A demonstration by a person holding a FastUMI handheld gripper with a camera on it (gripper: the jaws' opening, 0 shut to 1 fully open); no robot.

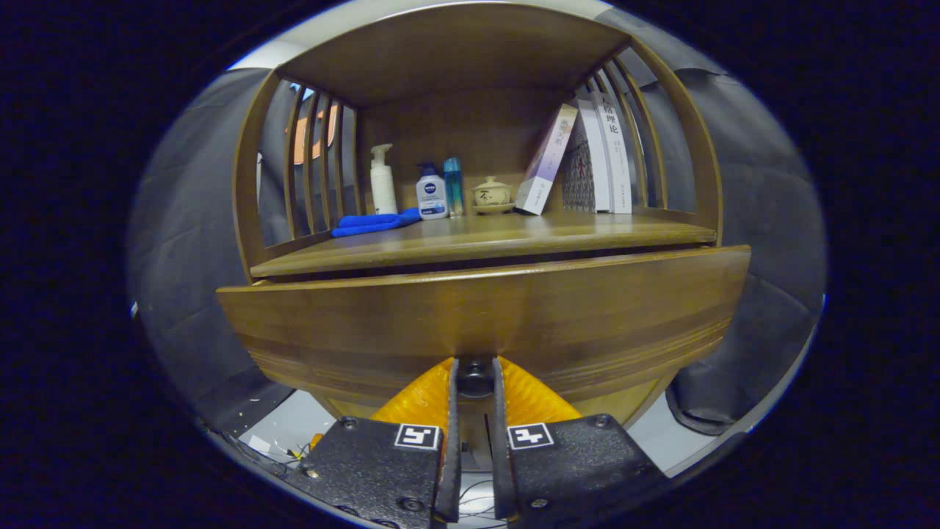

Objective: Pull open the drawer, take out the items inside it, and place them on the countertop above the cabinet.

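Observation:
A wooden cabinet fills the view, with its drawer front (485, 316) directly ahead of me and a small dark knob (476, 376) at its lower middle. My gripper (475, 378) is shut on that knob, one finger pressing each side. The drawer front stands slightly out from the cabinet, a dark gap showing under the countertop (485, 239). The inside of the drawer is hidden behind its front.
At the back of the countertop stand a white pump bottle (382, 180), a blue-capped lotion bottle (431, 192), a slim blue bottle (454, 185), a lidded teacup (491, 195) and leaning books (587, 158). A blue cloth (374, 222) lies at the left. Slatted sides close the shelf.

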